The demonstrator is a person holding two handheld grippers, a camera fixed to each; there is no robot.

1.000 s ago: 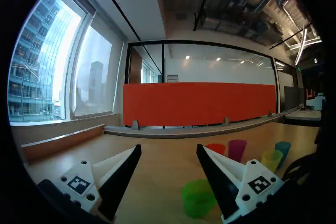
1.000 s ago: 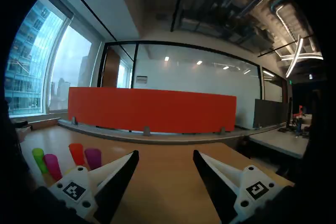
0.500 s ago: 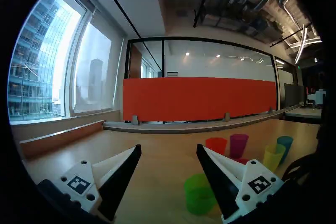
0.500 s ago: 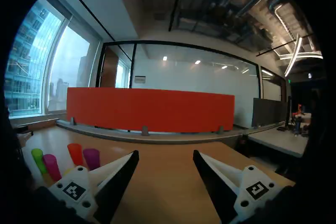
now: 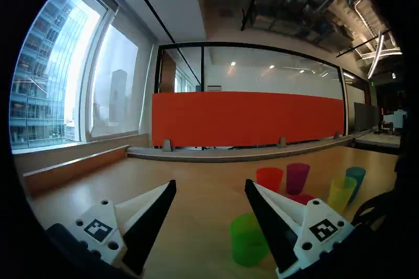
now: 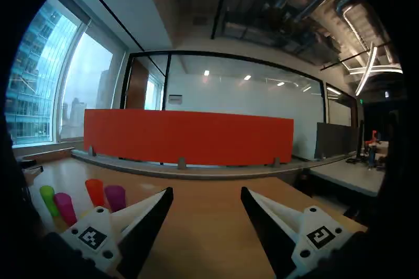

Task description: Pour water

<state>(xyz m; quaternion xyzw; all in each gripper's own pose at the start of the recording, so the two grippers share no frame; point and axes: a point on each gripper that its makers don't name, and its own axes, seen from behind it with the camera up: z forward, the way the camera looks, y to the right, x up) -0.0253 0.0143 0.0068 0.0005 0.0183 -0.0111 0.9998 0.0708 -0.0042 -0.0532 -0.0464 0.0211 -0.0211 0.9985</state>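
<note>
Left gripper view and right gripper view, both looking across a wooden bench [image 5: 204, 211] in an office. A tall window [image 5: 52, 80] fills the wall on the left, and a long orange panel [image 5: 246, 119] stands along the bench's far edge.

The left tool [image 5: 209, 182] hangs over the bench's near edge. Its two fingers are spread wide apart with bare wood between them, and it grips nothing. The right tool [image 6: 206, 190] is held the same way: fingers parted, nothing between them, bare bench [image 6: 209, 226] ahead.

The cups stand upright on the bench. In the left gripper view they lie toward the bench's right side. The green cup [image 5: 246, 240] is nearest, partly hidden behind the tool's right-hand finger. Beyond it, toward the far edge, stand the red cup [image 5: 269, 178] and the purple cup [image 5: 297, 174], just beside each other. The yellow cup [image 5: 340, 192] and the teal cup [image 5: 355, 177] are farther right, the teal one partly behind the yellow.

In the right gripper view a green cup [image 6: 48, 198], a pink cup [image 6: 65, 207], a red cup [image 6: 95, 191] and a purple cup [image 6: 115, 196] stand near the bench's left edge, beyond the tool's left-hand finger.

Whether any cup holds water cannot be told.
</note>
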